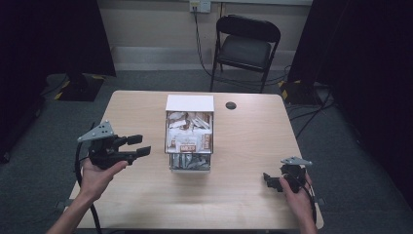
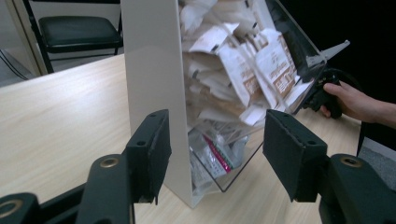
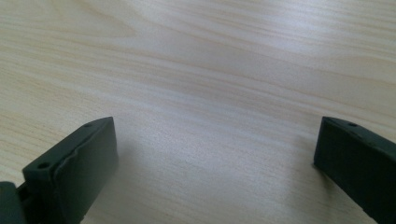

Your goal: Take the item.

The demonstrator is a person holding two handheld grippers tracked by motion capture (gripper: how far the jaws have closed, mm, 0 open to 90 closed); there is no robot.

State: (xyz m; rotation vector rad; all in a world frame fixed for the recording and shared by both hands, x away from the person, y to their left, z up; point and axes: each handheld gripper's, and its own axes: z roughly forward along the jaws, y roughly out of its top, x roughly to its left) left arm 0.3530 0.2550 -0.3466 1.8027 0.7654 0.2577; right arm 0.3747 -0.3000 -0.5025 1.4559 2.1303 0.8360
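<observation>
Currently the left gripper point(image 1: 142, 145), jaws spread and empty, hovers just beside the packet dispenser point(image 1: 189, 139), apparently approaching it, so next it must reach its sachets point(image 2: 252, 70), while the right gripper point(image 1: 269, 181) rests spread, well apart.

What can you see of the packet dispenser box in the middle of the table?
The dispenser box stands upright at the table's centre. It has opaque white side walls and top, and a clear, sloped plastic front with an open tray at the bottom. White and brown sachets fill it in a loose heap; a few lie in the tray. Nothing grips it: the left hand-held gripper points at it with open jaws, apart from it.
</observation>
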